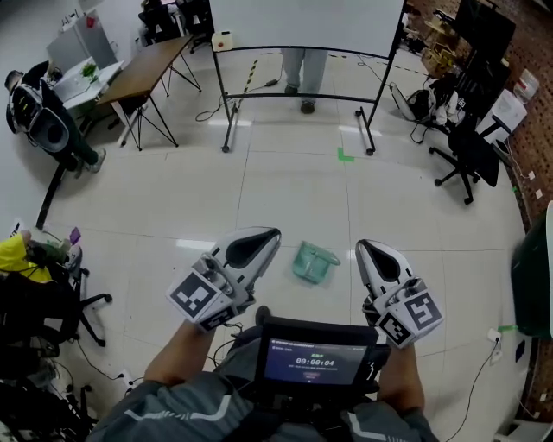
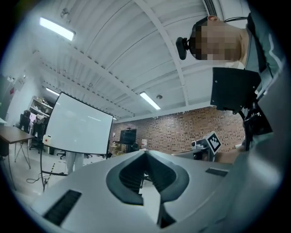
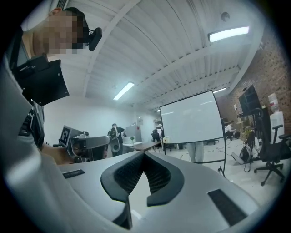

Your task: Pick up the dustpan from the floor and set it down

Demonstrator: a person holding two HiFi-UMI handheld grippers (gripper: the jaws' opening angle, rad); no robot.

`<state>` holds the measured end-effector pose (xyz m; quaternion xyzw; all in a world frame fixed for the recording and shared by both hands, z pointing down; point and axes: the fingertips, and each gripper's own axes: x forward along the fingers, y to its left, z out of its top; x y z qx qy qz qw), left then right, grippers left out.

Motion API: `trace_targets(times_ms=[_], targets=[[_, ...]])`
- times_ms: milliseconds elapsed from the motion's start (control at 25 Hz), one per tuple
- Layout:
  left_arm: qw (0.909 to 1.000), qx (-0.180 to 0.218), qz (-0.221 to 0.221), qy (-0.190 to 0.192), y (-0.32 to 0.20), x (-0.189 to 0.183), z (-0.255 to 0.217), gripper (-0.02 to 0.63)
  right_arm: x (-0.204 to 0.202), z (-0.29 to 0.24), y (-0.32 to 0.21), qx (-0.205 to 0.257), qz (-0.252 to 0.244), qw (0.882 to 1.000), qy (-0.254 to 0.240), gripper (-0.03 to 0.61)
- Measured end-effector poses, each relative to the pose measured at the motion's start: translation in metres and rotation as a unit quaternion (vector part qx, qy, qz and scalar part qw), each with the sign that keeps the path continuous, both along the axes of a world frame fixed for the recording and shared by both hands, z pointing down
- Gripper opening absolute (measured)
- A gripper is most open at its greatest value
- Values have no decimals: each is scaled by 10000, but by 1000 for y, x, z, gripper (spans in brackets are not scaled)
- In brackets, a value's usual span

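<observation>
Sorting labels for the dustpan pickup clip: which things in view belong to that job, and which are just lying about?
Belongs to the job:
dustpan, lying on the floor
left gripper, shut, empty
right gripper, shut, empty

Just lying about:
whiteboard
wooden table
black office chair
green tape mark

- A white screen (image 1: 307, 26) on a black frame stands at the floor's far edge
- Someone's legs (image 1: 304, 73) show beneath it, behind the frame
- A brown-topped bench (image 1: 149, 67) stands toward the far left corner
- A black office chair (image 1: 467, 151) sits by the right edge, near a brick wall (image 1: 529, 78)
- A green tape mark (image 1: 345, 155) lies on the pale floor (image 1: 285, 198) just before the frame
</observation>
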<state>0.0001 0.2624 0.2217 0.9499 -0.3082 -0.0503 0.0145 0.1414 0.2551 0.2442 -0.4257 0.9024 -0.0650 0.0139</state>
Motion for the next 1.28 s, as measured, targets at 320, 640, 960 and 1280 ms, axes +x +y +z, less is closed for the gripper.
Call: trace_targets(times_ms=[320,640,960,1280], targets=[[9992,-349,165,118,-120,-3,25,21,-3,13,-118,-84,190,9997,90,21],[9985,-528,-89,81,-155,28,42,21,17,24,-145,-28,-236,9993,293,21],[9965,-755,-337,-109,-181,38,114,21,24,102,-169,-185,-476,9969,604,77],[9893,-1260,-141,-719,-214,81,269,21,50,272,-210,-963,-951,9860,974,164]])
